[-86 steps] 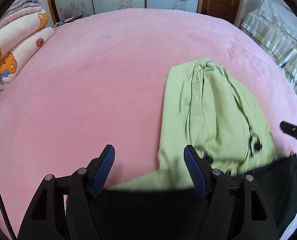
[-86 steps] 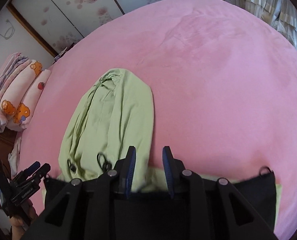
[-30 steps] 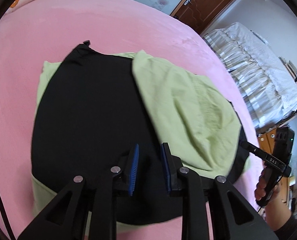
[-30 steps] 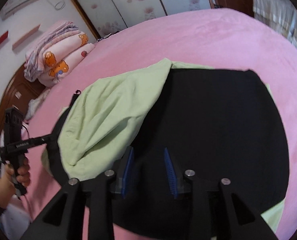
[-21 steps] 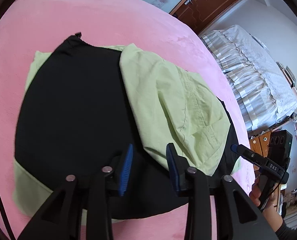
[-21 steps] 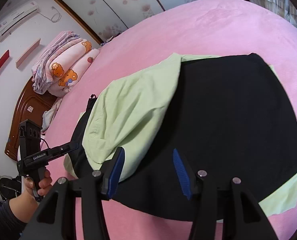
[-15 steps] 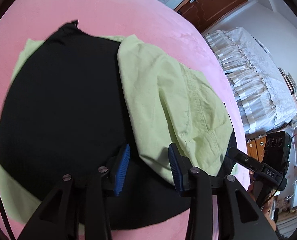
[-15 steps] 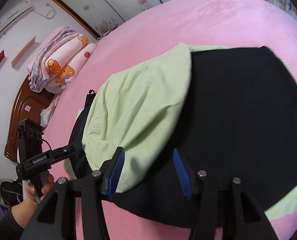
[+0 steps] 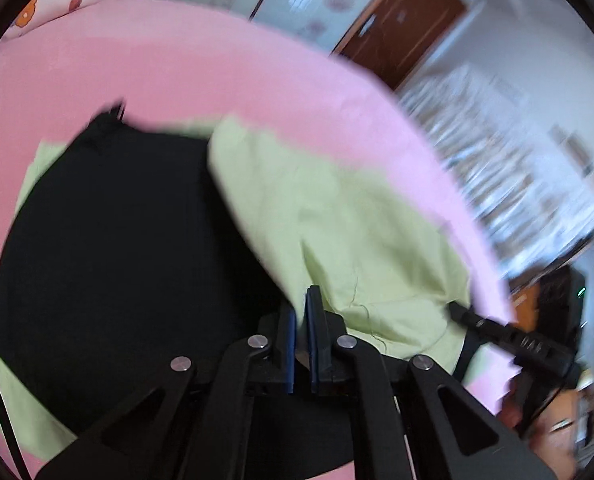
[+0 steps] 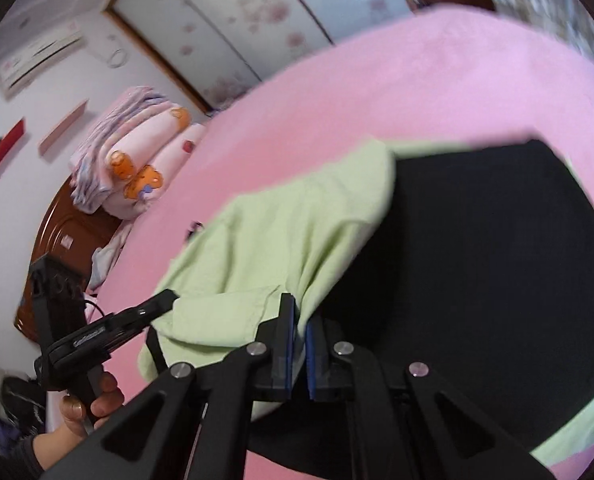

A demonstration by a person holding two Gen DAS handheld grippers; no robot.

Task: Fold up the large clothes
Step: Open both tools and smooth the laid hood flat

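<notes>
The garment lies on the pink bed, a black panel spread flat with a light green part folded over it; the left gripper has its 2 blue pads nearly together on the near edge of the green layer, and the right gripper is pinched the same way on the green hem in its own view; whether either bite also takes the black cloth underneath I cannot tell.

The main risk, as I judge it, is a thin grip: each pinch sits right at the hem, so a quick pull could slip the cloth free and let the fold collapse; if 1 gripper travels ahead of the other, the green layer would skew and the crease land crooked; if black cloth is caught too, the whole piece would drag across the bed and bunch rather than fold; both views are blurred, so the hold is hard to confirm.

Around it: a stack of bedding sits well apart at the bed's far side; a wooden door and patterned sliding panels stand beyond; a pale striped cover lies off the bed; nothing rests on the bed beside the garment, so only its own layers stand in the way.
</notes>
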